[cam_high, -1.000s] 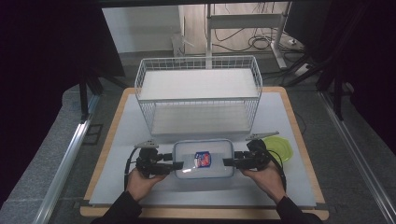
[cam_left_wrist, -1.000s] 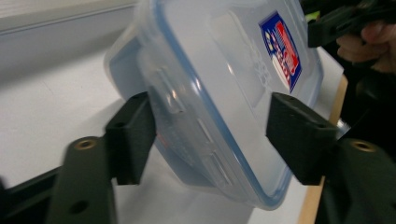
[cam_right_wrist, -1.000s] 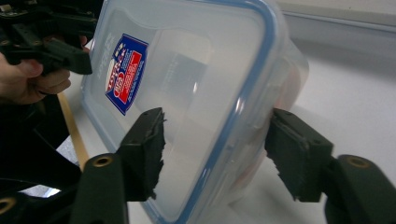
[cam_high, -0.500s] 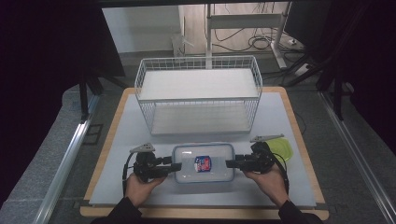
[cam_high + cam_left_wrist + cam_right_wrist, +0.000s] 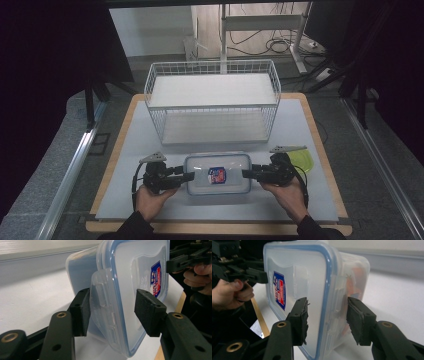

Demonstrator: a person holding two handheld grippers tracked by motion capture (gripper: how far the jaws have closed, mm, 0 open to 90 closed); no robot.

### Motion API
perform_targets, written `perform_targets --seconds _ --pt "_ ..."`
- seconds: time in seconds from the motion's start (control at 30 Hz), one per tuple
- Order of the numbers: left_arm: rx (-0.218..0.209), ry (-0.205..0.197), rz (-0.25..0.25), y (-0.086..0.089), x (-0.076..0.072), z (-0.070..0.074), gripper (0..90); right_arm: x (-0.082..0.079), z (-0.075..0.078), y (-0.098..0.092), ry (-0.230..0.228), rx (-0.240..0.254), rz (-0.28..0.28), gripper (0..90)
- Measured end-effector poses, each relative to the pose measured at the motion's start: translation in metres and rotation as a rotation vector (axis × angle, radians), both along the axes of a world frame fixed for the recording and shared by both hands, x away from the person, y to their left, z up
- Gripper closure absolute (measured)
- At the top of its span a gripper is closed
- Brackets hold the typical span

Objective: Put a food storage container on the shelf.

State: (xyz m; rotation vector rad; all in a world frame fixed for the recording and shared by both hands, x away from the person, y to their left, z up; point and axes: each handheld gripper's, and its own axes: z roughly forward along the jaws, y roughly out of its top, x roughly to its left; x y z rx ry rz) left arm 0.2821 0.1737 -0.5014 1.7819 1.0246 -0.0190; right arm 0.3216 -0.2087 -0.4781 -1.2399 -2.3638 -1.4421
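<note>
While the lidded plastic container (image 5: pixel 217 173) lies lengthwise between them on the white mat (image 5: pixel 150 140), the left gripper (image 5: pixel 187 176) and right gripper (image 5: pixel 248 173), jaws just narrowing, straddle its end latches without clamping.

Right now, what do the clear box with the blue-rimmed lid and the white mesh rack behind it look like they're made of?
The clear rectangular box with the blue-rimmed lid: apparently glossy see-through plastic; the table shows through its walls, and moulded latch flaps hang at its ends. The white two-shelf mesh rack: probably white-coated metal wire, judging by its thin grid walls, with flat matte white shelves.
</note>
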Motion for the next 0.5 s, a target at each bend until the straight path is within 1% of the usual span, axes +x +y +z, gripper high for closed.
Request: perform_targets --seconds 0.03,0.07,0.1,0.13,0.2,0.3,0.37,0.5 --pt "-0.002 -0.007 0.002 0.0 0.0 0.002 48.4 0.0 0.001 0.0 -0.001 0.013 -0.003 53.4" --pt "-0.001 -0.018 0.003 0.001 0.0 0.006 48.4 0.0 0.003 0.0 -0.006 0.015 -0.005 53.4" --pt "-0.001 -0.018 0.003 0.001 0.0 0.006 48.4 0.0 0.003 0.0 -0.006 0.015 -0.005 53.4" --pt "-0.003 -0.033 0.004 0.001 0.001 0.01 48.4 0.001 0.008 0.0 -0.023 0.028 -0.003 53.4" --pt "0.0 -0.05 0.004 0.003 0.001 0.018 48.4 0.001 0.013 0.0 -0.034 0.032 -0.003 53.4" --pt "0.003 -0.059 0.002 0.004 0.002 0.022 48.4 0.002 0.016 0.001 -0.041 0.035 -0.001 53.4" --pt "0.005 -0.077 0.005 0.005 0.004 0.031 48.5 0.003 0.023 0.002 -0.056 0.038 0.0 53.4" --pt "0.008 -0.098 0.008 0.007 0.008 0.046 48.4 0.007 0.037 0.004 -0.078 0.043 0.001 53.3"
